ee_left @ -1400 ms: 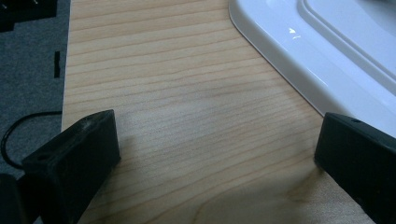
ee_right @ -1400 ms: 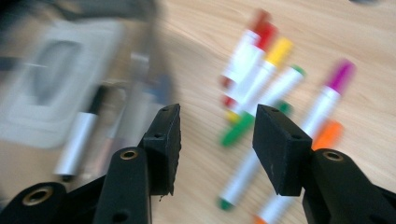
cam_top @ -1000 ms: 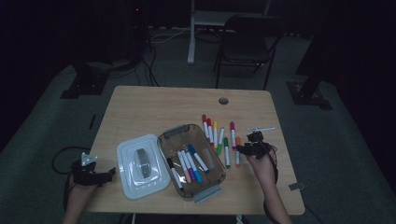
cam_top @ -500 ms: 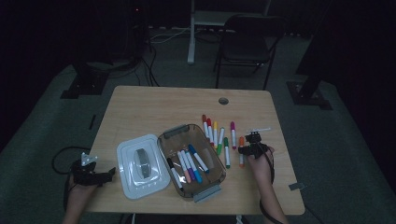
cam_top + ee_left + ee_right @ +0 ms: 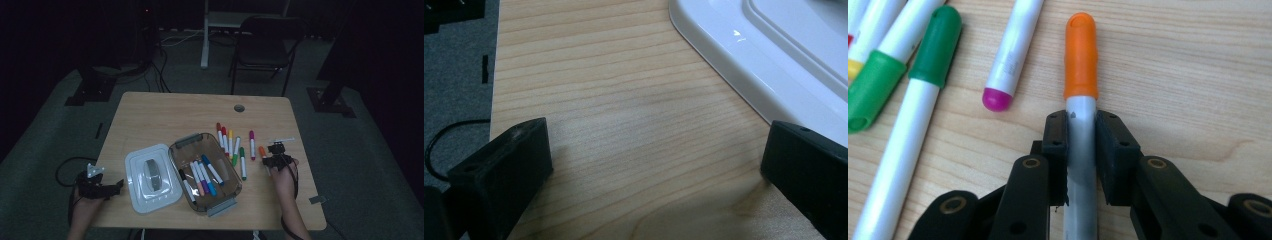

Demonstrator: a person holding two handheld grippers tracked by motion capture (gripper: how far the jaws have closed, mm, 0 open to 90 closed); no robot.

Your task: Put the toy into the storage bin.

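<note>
The right gripper (image 5: 1081,150) has just been closing and now clamps the white barrel of the orange-capped marker (image 5: 1080,55), which lies on the light wooden table (image 5: 165,115) — just beside a magenta-tipped white marker (image 5: 1013,50) and green-capped markers (image 5: 933,45). The left gripper (image 5: 654,165) rests released, jaws wide apart on bare wood beside the white plastic lid (image 5: 774,65). Farther off, the clear plastic box (image 5: 205,172) holds more markers.

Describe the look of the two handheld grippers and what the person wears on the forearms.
Both the left gripper and the right gripper are black, with blocky jaws and round bolt holes along the linkages. The left carries a grey three-cornered plate and trails a black cable. Forearms are bare, no sleeves visible.
</note>
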